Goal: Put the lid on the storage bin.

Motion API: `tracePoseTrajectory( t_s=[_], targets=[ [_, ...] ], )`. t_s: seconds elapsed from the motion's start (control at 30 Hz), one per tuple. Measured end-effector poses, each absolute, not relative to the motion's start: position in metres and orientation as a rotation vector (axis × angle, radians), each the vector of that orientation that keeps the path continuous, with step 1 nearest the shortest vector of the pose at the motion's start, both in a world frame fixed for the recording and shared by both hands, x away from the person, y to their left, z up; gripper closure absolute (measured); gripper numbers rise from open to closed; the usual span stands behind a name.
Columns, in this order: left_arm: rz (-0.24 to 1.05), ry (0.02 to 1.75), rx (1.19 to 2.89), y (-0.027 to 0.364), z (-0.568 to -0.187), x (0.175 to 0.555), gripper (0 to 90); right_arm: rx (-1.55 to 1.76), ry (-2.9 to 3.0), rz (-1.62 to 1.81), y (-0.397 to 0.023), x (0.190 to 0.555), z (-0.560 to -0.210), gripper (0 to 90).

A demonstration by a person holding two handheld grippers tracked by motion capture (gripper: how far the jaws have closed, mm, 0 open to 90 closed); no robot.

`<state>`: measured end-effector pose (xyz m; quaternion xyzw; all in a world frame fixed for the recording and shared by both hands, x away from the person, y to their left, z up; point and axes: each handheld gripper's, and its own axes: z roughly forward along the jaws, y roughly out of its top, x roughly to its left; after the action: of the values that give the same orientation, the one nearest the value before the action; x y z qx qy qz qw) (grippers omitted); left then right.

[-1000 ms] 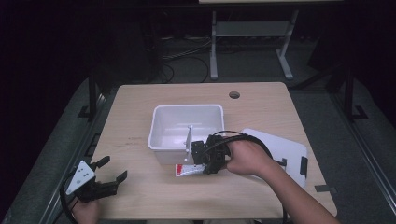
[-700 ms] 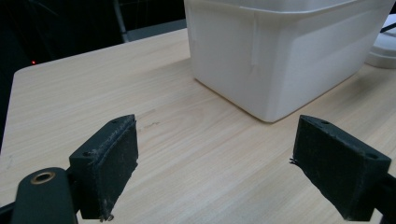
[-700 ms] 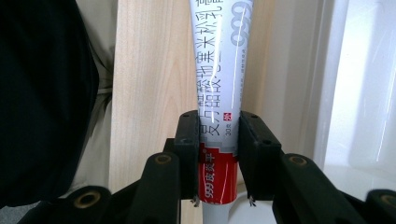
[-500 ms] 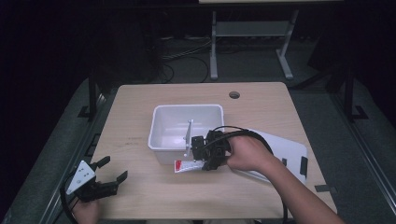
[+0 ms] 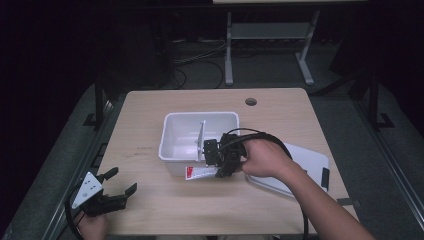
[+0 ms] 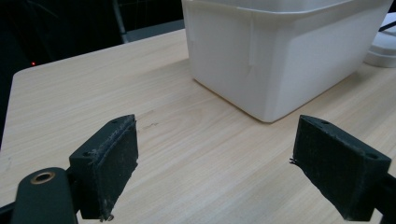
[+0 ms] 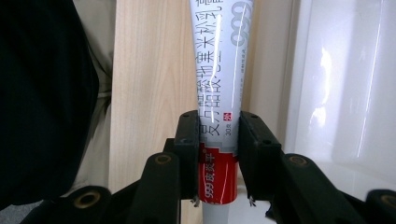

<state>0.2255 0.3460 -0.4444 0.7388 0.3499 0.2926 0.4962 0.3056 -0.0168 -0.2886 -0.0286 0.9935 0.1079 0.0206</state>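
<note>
Right tongs (image 7: 215, 140) clamping a white and red ointment tube (image 7: 219, 70), both pads pressing on its sides near the red band; in the high view, holding the tube (image 5: 200, 172) low over the worktop, just in front of the near wall of the white bin (image 5: 172, 135), right tongs (image 5: 221, 160) close against that wall. Left tongs (image 6: 215, 163) standing wide open with nothing between the pads, resting near the front left corner of the worktop (image 5: 150, 210), well apart from the tube; seen from above as left tongs (image 5: 117, 187) with a grey three-cornered plate on top.

Standing close beside the tube on its far side: the bin, with an upright divider (image 5: 202, 140) splitting it into two compartments. Lying to the right, partly under the right forearm: a flat white lid (image 5: 312, 162) with a dark clip at its edge.

Carrying everything: a pale wood-grain worktop with a round cable hole (image 5: 251, 102) near the far edge. Lying beyond it: dark floor, loose cables and a metal stand (image 5: 265, 45) in a dim room.

Reading on the tube: "999" in grey, Chinese characters down its length, "30" by the pads, and white characters on the red band.
</note>
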Motion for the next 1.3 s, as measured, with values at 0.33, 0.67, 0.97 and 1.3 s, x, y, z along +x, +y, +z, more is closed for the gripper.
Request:
tracePoseTrajectory(
  t_s=[0.33, 0.67, 0.97, 1.3],
  targets=[
    [0.711, 0.853, 1.785, 0.347, -0.444, 0.225, 13.5, -0.065, 3.075, 0.328, -0.016, 0.317, -0.278, 69.9],
    [0.711, 0.849, 1.787, 0.347, -0.444, 0.225, 13.5, -0.040, 3.069, 0.310, -0.010, 0.334, -0.277, 69.9],
    [0.709, 0.848, 1.786, 0.348, -0.444, 0.225, 13.5, -0.007, 3.069, 0.286, -0.006, 0.349, -0.277, 69.9],
    [0.711, 0.847, 1.784, 0.347, -0.443, 0.225, 13.6, 0.026, 3.085, 0.265, -0.004, 0.363, -0.283, 69.9]
  ],
)
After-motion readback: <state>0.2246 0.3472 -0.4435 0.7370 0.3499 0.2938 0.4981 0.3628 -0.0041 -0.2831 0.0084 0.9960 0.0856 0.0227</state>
